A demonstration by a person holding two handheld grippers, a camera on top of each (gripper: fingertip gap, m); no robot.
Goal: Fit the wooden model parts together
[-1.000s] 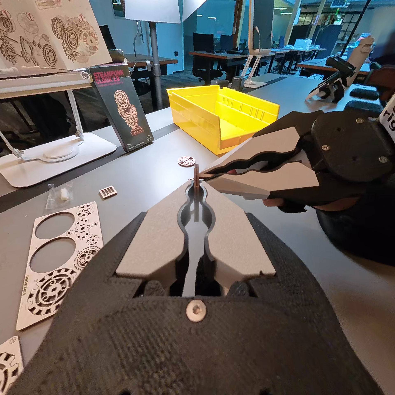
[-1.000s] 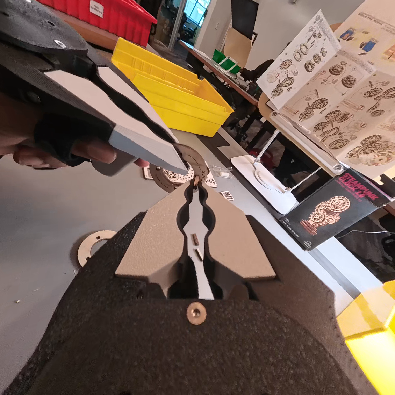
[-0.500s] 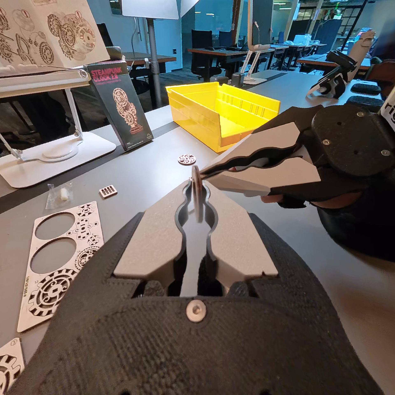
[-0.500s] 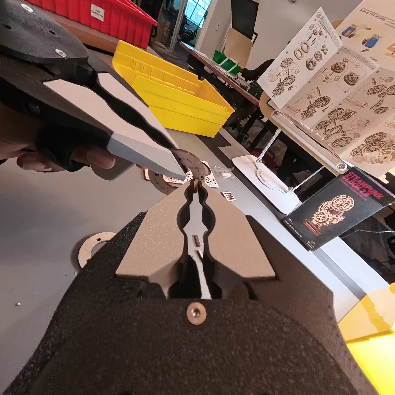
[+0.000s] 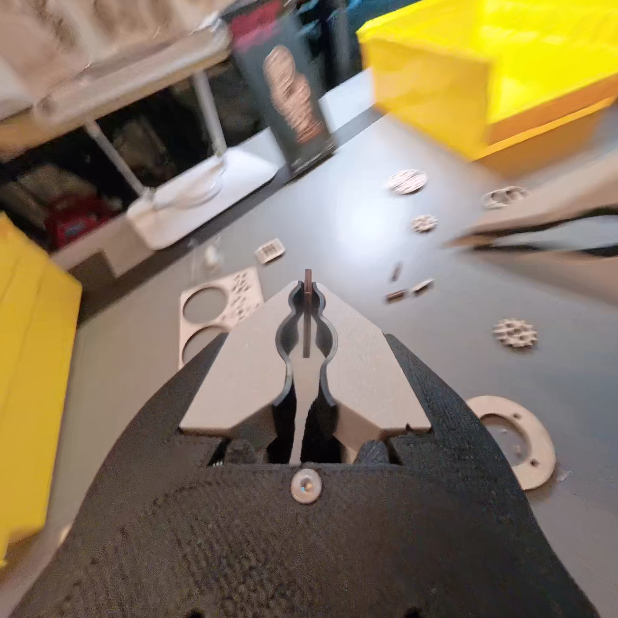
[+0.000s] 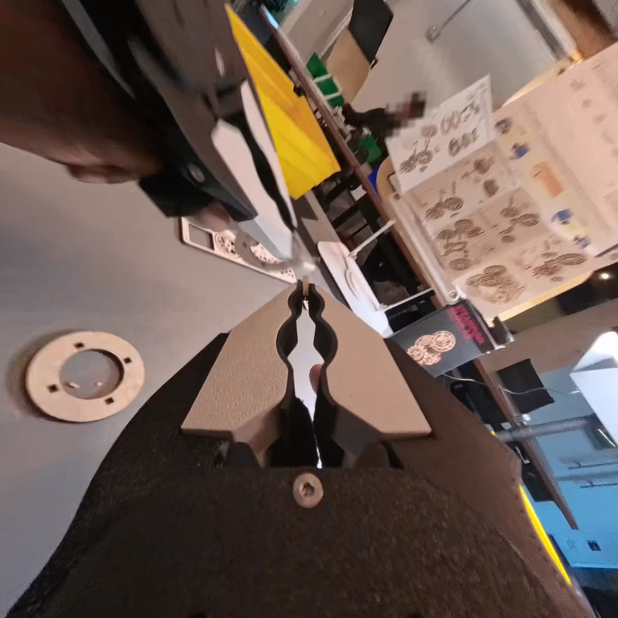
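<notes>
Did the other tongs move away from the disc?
Yes. In the left view, the right tongs have pulled off rightward from the disc, toward the yellow bin.

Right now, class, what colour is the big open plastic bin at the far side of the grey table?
Bright yellow plastic bin; the left wrist view shows it best.

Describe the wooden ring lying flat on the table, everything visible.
The wooden ring is a flat, pale disc that looks like thin laser-cut plywood, with a large round hole in the middle and four small square slots spaced around its band. It lies flat on the grey table, alone, touched by neither gripper. In the right wrist view it sits left of the right gripper; in the left wrist view it lies to the right of the left gripper, partly hidden behind its black body.
</notes>
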